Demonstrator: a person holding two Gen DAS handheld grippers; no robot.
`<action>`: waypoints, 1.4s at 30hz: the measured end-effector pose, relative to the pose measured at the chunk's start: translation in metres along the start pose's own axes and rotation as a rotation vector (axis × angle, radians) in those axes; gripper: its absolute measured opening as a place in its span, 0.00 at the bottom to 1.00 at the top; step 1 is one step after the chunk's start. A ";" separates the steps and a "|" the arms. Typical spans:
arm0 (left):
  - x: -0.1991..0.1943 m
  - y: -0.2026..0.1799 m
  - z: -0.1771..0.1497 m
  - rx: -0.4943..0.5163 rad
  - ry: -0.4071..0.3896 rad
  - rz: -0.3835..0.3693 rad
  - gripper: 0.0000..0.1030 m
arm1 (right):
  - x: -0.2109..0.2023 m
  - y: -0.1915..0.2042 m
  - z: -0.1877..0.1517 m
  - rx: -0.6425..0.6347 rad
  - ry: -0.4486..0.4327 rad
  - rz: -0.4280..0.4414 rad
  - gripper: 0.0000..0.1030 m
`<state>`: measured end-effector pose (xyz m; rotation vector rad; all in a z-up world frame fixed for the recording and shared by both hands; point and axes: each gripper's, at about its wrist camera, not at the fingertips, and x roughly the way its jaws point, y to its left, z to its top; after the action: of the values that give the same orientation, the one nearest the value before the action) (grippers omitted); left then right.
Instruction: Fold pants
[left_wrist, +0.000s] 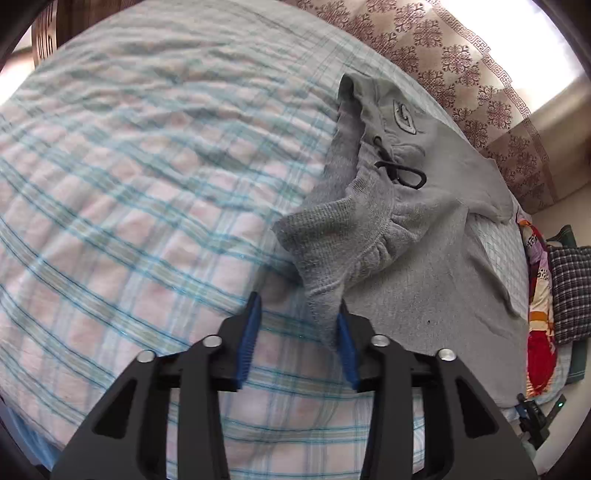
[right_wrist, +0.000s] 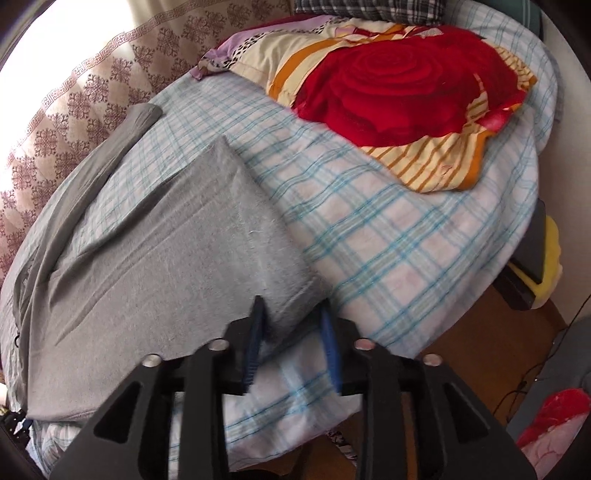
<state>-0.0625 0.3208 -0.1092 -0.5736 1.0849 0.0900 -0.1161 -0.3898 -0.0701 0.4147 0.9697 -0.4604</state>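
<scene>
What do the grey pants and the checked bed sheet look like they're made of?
Grey pants: looks like soft knitted sweatshirt jersey, matte; the turned-out waistband shows a looped, fleecy inside and gathered elastic.
Checked bed sheet: probably thin woven cotton, matte and finely wrinkled, with a blue and pink plaid.

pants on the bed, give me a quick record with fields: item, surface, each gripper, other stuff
item: grey pants, waistband and black drawstring showing
surface: plaid bedsheet
left gripper: open, waistband corner between its pads
right gripper: open, pant leg end between its pads
other: red rose blanket, patterned curtain
</scene>
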 end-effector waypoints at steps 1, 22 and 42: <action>-0.004 0.000 0.001 0.009 -0.006 -0.003 0.48 | -0.002 -0.003 0.000 -0.002 -0.013 -0.014 0.49; -0.027 -0.091 0.045 0.316 -0.179 0.038 0.56 | -0.030 0.031 0.024 -0.160 -0.232 -0.232 0.59; 0.148 -0.347 -0.010 0.813 0.101 -0.123 0.56 | 0.086 0.199 0.037 -0.513 0.083 0.117 0.60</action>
<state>0.1192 -0.0101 -0.1016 0.0927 1.0739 -0.4752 0.0593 -0.2600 -0.0989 0.0252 1.0955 -0.0780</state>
